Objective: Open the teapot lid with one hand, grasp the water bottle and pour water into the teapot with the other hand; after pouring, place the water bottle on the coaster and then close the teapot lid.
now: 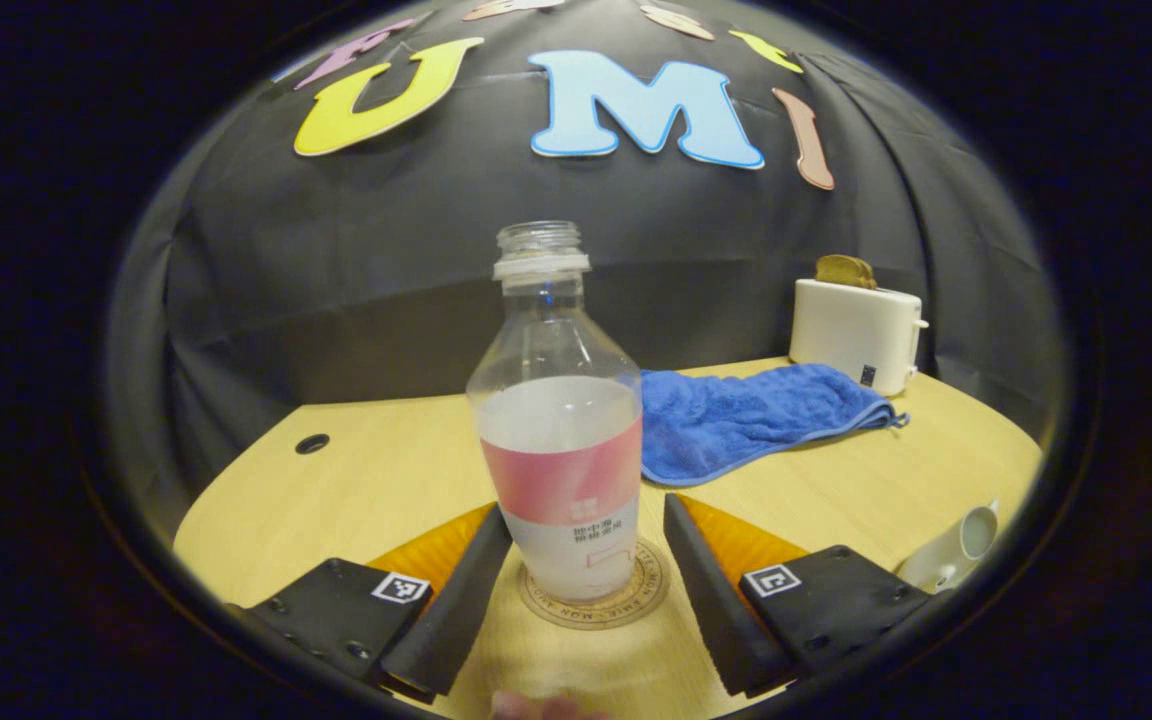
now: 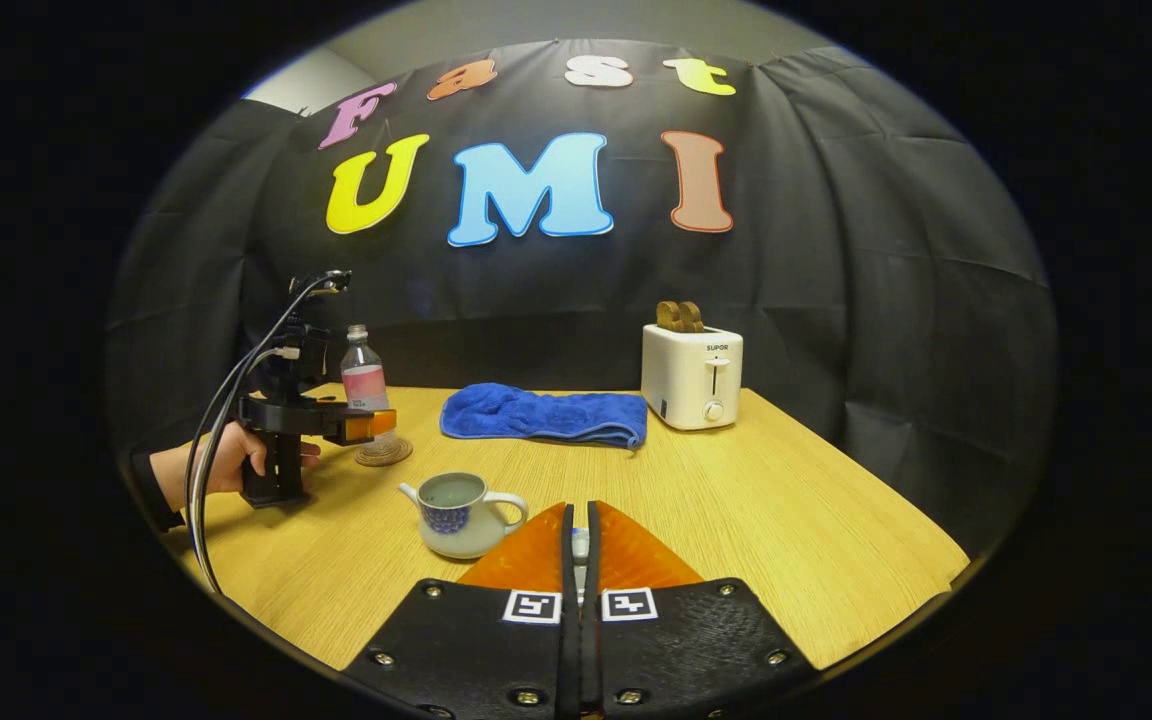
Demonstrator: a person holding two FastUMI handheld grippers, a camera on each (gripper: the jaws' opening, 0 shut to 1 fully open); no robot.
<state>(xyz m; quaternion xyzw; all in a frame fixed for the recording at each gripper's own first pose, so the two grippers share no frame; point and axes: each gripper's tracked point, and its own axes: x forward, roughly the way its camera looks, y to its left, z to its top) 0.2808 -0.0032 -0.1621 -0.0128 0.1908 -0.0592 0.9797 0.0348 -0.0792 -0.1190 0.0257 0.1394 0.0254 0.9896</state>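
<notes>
The water bottle [image 1: 558, 440] is standing on the coaster [image 1: 648, 592] with no cap, and the left gripper [image 1: 576, 560] is keeping its fingers wide on both sides of it, not touching. The bottle is looking light, thin and squashy, so its middle band seems the best spot to hold. The teapot [image 2: 461, 512] is sitting open on the surface [image 2: 736, 500], and the right gripper [image 2: 578, 548] is pinching its fingers on something small, too hidden to make out.

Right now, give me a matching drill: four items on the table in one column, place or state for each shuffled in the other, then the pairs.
Items:
1. water bottle
2. teapot
3. blue towel
4. toaster

Descriptions:
A. bread in its slots
B. lidless
C. standing on the coaster
D. crumpled between bottle and toaster

Pairs: 1-C, 2-B, 3-D, 4-A
</notes>
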